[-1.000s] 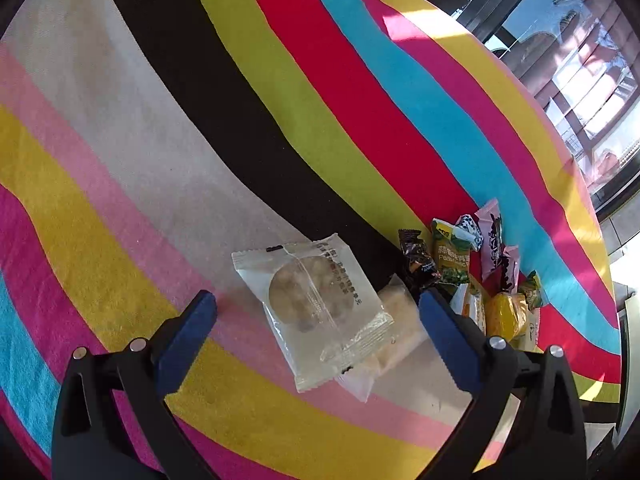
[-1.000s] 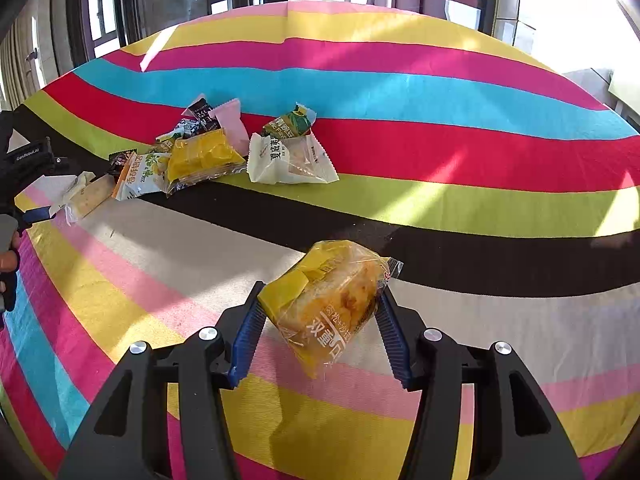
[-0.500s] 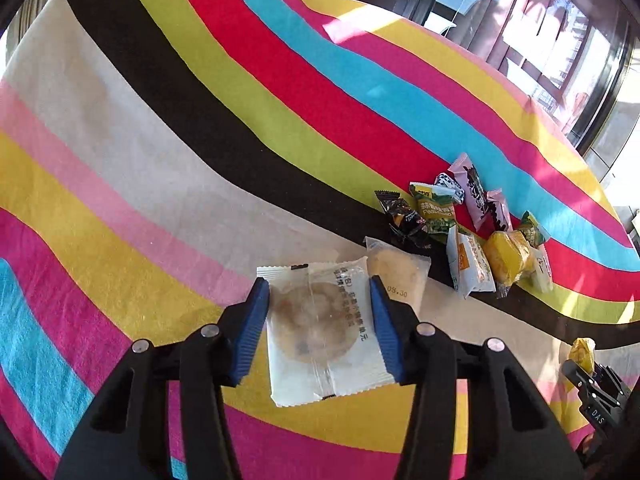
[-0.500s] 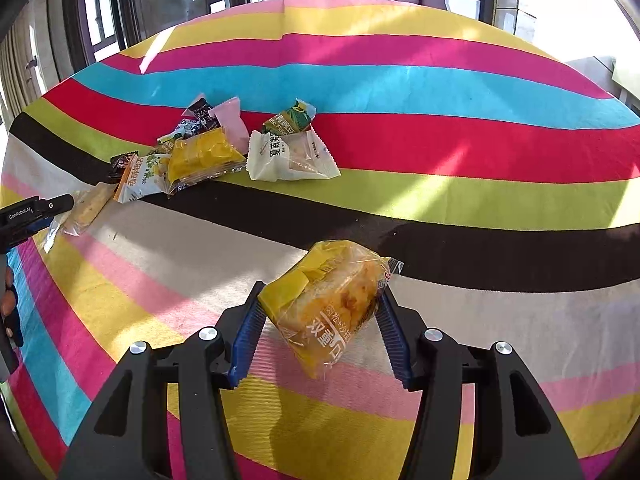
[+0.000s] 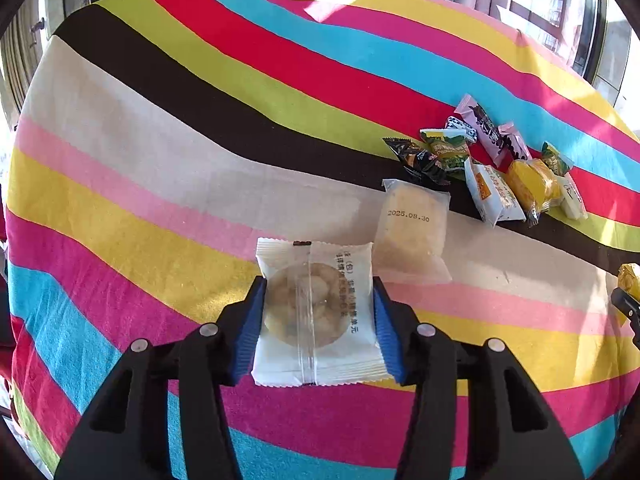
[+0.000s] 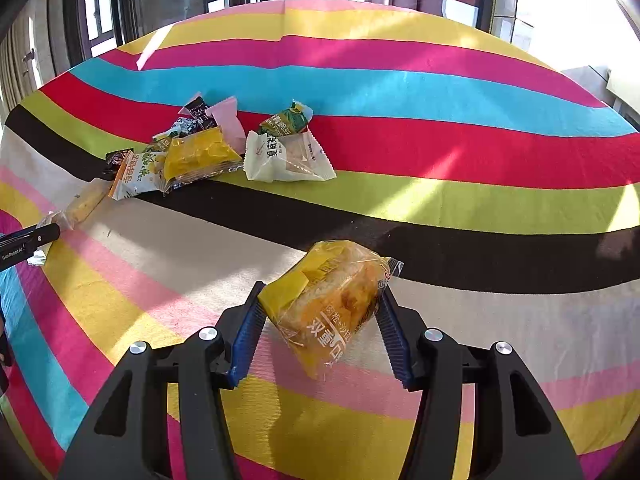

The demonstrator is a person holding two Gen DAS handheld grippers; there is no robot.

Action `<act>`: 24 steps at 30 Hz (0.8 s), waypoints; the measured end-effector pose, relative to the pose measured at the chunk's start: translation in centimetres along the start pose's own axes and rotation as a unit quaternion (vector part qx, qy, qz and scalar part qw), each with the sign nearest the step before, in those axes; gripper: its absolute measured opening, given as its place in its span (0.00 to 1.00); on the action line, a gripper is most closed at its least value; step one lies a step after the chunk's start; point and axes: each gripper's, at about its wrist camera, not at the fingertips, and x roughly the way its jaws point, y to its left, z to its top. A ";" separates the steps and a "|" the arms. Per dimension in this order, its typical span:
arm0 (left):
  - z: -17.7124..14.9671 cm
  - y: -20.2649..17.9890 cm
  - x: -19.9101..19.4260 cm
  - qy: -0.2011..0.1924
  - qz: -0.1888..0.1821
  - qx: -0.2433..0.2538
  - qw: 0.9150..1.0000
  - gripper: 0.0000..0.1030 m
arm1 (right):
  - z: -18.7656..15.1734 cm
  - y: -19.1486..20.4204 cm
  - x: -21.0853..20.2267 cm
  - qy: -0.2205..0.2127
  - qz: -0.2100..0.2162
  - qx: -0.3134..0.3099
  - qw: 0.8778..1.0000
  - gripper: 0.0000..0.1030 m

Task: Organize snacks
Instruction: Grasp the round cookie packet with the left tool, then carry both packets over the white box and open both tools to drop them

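- Striped cloth (image 5: 168, 184) covers the bench in bands of yellow, pink, cream, black, green, red and blue; the near and left parts lie bare in both views, with wide room to the left edge.
- Left gripper (image 5: 318, 312) is closed on a clear cookie packet (image 5: 316, 312): the blue fingers (image 5: 250, 328) press its two side edges, and the round cookie sits squarely between them, over the yellow and pink bands near the front edge.
- Right gripper (image 6: 320, 312) grips a yellow bread packet (image 6: 328, 300), tilted, its far end poking out beyond the fingertips, above the cream and pink bands.
- Just beyond the cookie packet, the left wrist view shows a second clear packet (image 5: 412, 232) flat on the cream band, with a printed date; from the right wrist it is only a sliver at the left.
- Farther on, a snack pile (image 6: 192, 152) straddles the black, green and red bands.
- Only the right wrist view shows plainly the white packet (image 6: 284, 156) beside the pile and the open red and blue bands towards the far right edge.
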 end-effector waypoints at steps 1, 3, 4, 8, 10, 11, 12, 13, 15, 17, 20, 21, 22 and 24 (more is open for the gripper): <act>-0.4 0.5 -0.4 -0.003 -0.018 -0.006 1.000 0.47 | 0.0 0.0 0.0 -0.001 0.000 -0.001 1.000 0.52; -1.2 1.3 -1.1 -0.008 -0.042 -0.017 0.999 0.47 | 0.0 0.2 -0.3 -0.008 -0.002 -0.005 1.000 0.51; -1.7 1.7 -1.5 -0.010 -0.045 -0.022 0.999 0.46 | -0.1 0.5 -0.6 -0.013 0.000 -0.008 1.000 0.51; -3.2 3.7 -2.8 -0.016 -0.053 -0.054 0.997 0.46 | -0.8 2.2 -1.3 -0.015 0.022 -0.019 0.999 0.51; -3.7 4.6 -3.4 -0.020 -0.051 -0.064 0.996 0.46 | -1.1 3.6 -1.7 -0.013 0.034 -0.029 0.999 0.51; -4.0 5.1 -3.7 -0.021 -0.051 -0.069 0.996 0.46 | -1.2 4.2 -1.8 -0.010 0.044 -0.033 0.998 0.51; -4.3 5.5 -4.0 -0.023 -0.053 -0.074 0.996 0.46 | -1.3 4.9 -1.8 -0.008 0.052 -0.037 0.998 0.51; -4.5 5.8 -4.1 -0.024 -0.054 -0.081 0.995 0.46 | -1.3 5.7 -1.8 -0.007 0.058 -0.044 0.997 0.51; -4.9 6.4 -4.5 -0.027 -0.058 -0.090 0.994 0.46 | -1.4 7.2 -2.0 -0.006 0.069 -0.055 0.996 0.51; -5.1 6.6 -4.9 -0.031 -0.059 -0.093 0.993 0.46 | -1.5 8.8 -2.3 -0.007 0.083 -0.064 0.994 0.51; -5.7 7.0 -5.7 -0.042 -0.060 -0.093 0.993 0.46 | -1.9 11.4 -3.0 -0.005 0.102 -0.084 0.991 0.51; -5.9 7.2 -6.0 -0.046 -0.059 -0.092 0.993 0.46 | -2.1 12.2 -3.2 -0.005 0.107 -0.092 0.990 0.51; -6.2 7.4 -6.3 -0.050 -0.057 -0.092 0.993 0.46 | -2.3 13.0 -3.4 -0.004 0.112 -0.099 0.989 0.51; -6.8 8.1 -6.9 -0.057 -0.055 -0.094 0.992 0.46 | -2.7 14.5 -3.7 -0.001 0.123 -0.114 0.986 0.51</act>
